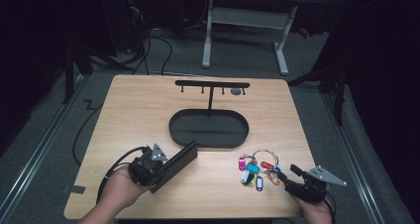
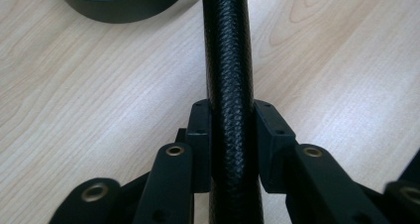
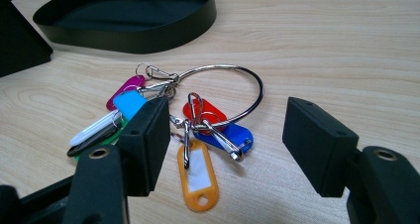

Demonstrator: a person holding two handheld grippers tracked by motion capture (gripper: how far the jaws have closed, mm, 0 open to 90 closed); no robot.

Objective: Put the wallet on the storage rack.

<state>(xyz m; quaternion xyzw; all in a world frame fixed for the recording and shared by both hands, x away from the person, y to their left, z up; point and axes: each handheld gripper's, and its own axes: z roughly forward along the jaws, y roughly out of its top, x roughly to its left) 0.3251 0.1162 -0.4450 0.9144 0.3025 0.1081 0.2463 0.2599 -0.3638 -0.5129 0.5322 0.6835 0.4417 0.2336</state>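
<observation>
My left gripper at the table's near left is shut on a flat black case with a textured skin, which sticks out toward the tray. In the left gripper view the case stands edge-on, both pads pressed against its sides, my left gripper clamped around it. At the near right my right gripper is open, just short of a bunch of coloured key tags on a wire ring. The right gripper view has the ring and an orange tag lying on the wood between and beyond my right gripper.
A black oval tray sits mid-table, with a T-shaped hook rack rising from its far side. A small grey thing lies by the rack. The tray's wall is beyond the keys. White desk legs stand behind the table.
</observation>
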